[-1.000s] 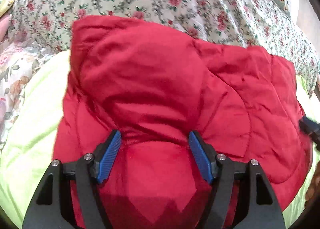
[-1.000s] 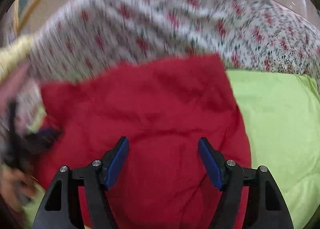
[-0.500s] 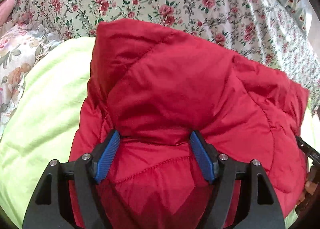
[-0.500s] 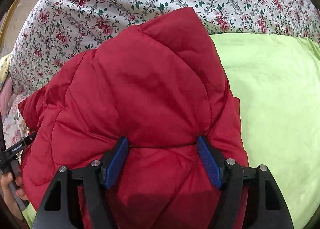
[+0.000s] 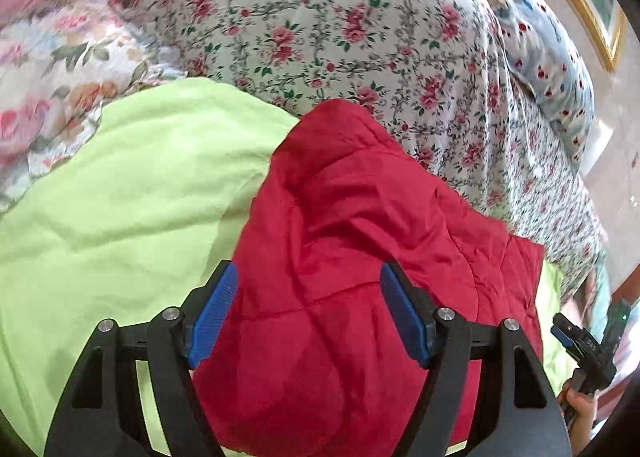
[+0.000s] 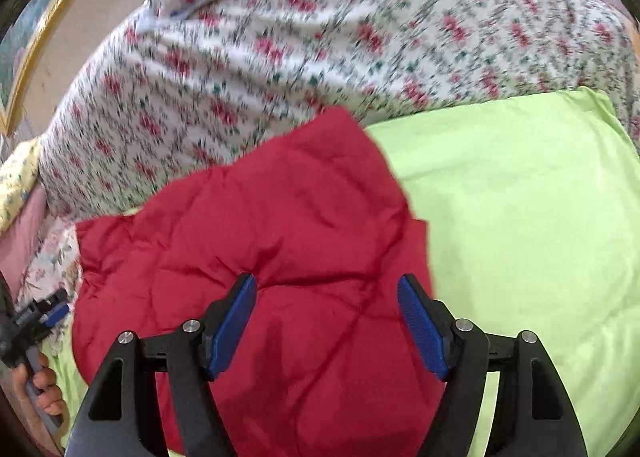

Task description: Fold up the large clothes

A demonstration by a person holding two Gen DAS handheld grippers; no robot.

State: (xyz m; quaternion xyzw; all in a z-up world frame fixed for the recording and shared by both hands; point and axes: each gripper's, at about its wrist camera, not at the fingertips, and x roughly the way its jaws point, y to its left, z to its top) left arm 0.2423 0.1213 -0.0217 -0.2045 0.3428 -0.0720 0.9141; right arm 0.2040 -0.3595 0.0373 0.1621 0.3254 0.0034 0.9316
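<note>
We see one red quilted jacket (image 5: 360,257) folded on one lime-green blanket (image 5: 120,197), lying under and between the spread-apart fingers of both our left gripper (image 5: 308,317) and right gripper (image 6: 330,323).

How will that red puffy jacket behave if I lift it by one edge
The red quilted jacket would probably sag and unfold, since it lies in soft creased folds on the green blanket. Its puffy stitched panels suggest it is light for its bulk. The sheen on the fabric hints it may slip between the blue pads.
</note>
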